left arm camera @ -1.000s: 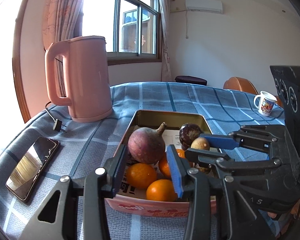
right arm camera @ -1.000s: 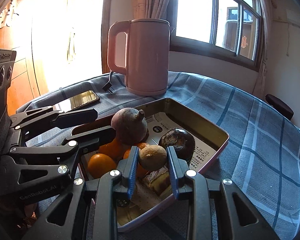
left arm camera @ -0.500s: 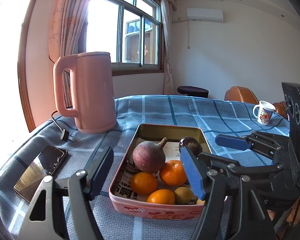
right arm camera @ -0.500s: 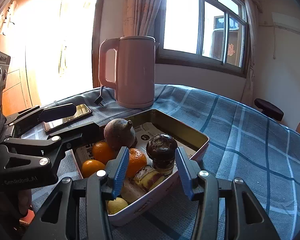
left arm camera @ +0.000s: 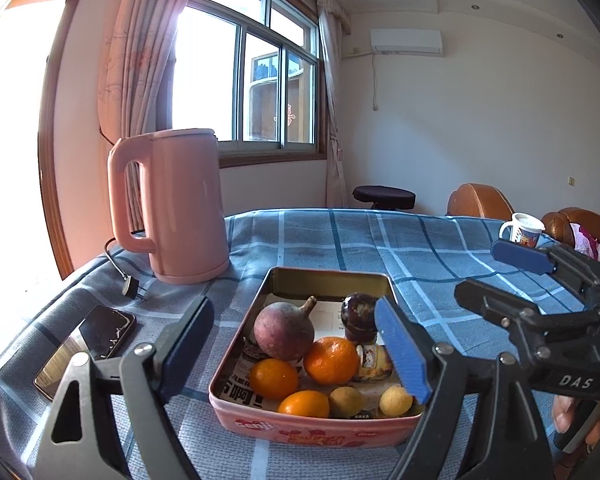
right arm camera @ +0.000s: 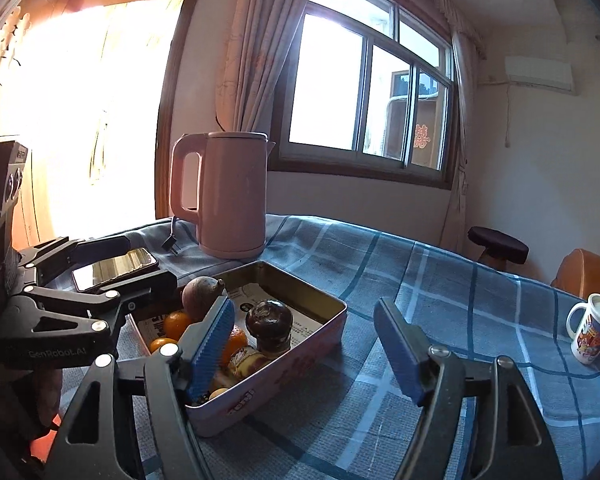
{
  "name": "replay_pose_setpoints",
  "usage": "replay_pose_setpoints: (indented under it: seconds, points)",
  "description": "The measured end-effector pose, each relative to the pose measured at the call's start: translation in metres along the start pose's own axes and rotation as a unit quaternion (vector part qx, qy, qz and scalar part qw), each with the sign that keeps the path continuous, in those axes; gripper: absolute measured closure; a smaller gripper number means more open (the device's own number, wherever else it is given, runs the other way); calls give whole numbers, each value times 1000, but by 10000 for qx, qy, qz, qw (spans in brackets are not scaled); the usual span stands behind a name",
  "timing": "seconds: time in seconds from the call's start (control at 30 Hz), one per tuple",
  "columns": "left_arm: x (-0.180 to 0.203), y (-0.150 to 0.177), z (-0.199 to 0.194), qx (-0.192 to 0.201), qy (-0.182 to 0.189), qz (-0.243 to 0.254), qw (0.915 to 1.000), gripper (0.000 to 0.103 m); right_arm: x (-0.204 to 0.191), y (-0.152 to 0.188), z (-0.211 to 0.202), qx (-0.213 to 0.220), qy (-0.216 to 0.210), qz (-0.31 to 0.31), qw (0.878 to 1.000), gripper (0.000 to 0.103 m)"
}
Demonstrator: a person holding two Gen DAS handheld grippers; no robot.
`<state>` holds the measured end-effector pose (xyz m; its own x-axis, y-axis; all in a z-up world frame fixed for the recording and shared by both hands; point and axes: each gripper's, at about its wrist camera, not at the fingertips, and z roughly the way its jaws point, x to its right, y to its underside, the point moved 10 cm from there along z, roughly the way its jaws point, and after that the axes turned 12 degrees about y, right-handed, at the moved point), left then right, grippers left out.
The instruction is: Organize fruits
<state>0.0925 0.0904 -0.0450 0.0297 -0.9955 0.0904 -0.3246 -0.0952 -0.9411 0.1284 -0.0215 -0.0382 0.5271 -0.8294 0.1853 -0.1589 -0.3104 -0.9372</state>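
A pink rectangular tin (left arm camera: 312, 428) (right arm camera: 284, 364) sits on the blue checked tablecloth. In it lie a purple round fruit with a stem (left arm camera: 284, 330), a dark mangosteen (left arm camera: 358, 316) (right arm camera: 269, 324), three oranges (left arm camera: 331, 360), two small yellow-brown fruits (left arm camera: 346, 402) and a wrapped snack (left arm camera: 374, 362). My left gripper (left arm camera: 296, 348) is open and empty, held above the tin's near end. My right gripper (right arm camera: 306, 350) is open and empty, to the right of the tin; it also shows in the left wrist view (left arm camera: 496, 276).
A pink kettle (left arm camera: 168, 204) with its cord and plug (left arm camera: 130, 286) stands behind the tin on the left. A phone (left arm camera: 86, 350) lies at the left edge. A white printed mug (right arm camera: 592, 334) stands far right. Chairs and a stool stand beyond the table.
My right gripper let go of a small yellow-brown fruit into the tin and opened wide. Both grippers opened and drew back and up from the tin.
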Motion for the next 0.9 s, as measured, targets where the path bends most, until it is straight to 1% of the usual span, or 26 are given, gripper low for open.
replay_pose_setpoints:
  seconds: [0.17, 0.33, 0.9]
  points:
    - [2, -3, -3, 51, -17, 12, 10000, 12, 1, -4, -7, 84, 7, 19, 10000, 30]
    - [1, -6, -6, 100, -34, 16, 9999, 8, 0, -3, -7, 70, -5, 5, 10000, 30]
    - [4, -8, -7, 107, -57, 63, 9999, 5, 6, 2, -7, 0, -11, 74, 10000, 29]
